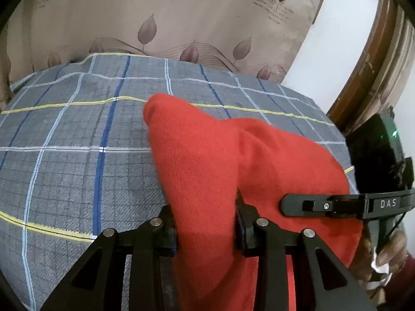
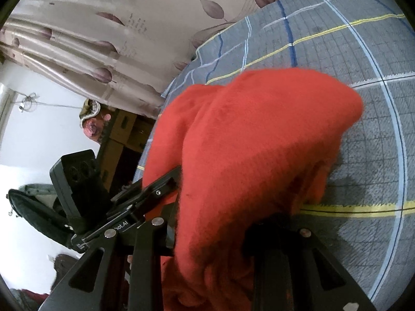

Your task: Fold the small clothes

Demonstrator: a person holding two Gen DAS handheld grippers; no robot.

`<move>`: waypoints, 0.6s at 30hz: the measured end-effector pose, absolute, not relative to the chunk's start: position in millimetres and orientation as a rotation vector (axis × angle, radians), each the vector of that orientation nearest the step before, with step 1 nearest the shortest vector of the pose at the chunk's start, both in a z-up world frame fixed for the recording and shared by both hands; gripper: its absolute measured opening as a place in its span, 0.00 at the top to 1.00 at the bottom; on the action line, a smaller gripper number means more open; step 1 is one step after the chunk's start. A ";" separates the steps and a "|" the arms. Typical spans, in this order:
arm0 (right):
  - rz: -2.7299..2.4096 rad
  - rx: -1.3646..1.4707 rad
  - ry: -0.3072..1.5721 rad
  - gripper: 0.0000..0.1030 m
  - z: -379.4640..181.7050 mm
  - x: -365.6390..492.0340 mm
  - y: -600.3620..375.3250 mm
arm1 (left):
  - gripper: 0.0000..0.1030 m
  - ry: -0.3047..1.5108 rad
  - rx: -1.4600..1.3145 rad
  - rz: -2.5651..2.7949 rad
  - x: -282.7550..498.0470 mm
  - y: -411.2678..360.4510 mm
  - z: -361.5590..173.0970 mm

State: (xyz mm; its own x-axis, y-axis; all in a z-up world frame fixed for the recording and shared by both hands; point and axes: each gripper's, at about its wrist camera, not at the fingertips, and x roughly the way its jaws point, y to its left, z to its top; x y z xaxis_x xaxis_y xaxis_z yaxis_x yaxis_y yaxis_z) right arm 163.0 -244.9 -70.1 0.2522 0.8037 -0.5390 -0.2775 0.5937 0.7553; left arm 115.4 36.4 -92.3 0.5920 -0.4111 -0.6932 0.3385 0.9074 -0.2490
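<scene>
A red knitted garment [image 1: 207, 155] hangs bunched over a bed with a grey plaid sheet [image 1: 77, 155]. My left gripper [image 1: 206, 230] is shut on the red garment, with cloth filling the gap between its jaws. My right gripper [image 2: 210, 235] is also shut on the red garment [image 2: 259, 134], which drapes over its fingers and hides the tips. The right gripper also shows in the left wrist view [image 1: 337, 204], at the garment's right edge. The left gripper also shows in the right wrist view [image 2: 145, 197], at the garment's left side.
A beige curtain with leaf print [image 1: 181, 13] hangs behind the bed. A white wall [image 1: 337, 39] and a wooden frame [image 1: 376, 51] stand to the right. The plaid sheet [image 2: 337, 39] also shows in the right wrist view. Cardboard boxes [image 2: 124, 134] sit beside the bed.
</scene>
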 end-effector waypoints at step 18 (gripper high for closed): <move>0.668 0.314 0.977 0.40 -78.4 140.0 -256.1 | 0.37 0.707 -0.007 -0.322 97.1 30.2 -108.9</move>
State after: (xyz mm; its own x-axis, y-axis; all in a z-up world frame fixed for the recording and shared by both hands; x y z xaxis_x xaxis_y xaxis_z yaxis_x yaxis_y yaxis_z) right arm 140.0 -256.1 -78.4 0.3831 0.6487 -0.6576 -0.3781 0.7597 0.5291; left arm 97.1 30.2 -108.9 0.7132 -0.2924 -0.6371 0.2880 0.9508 -0.1140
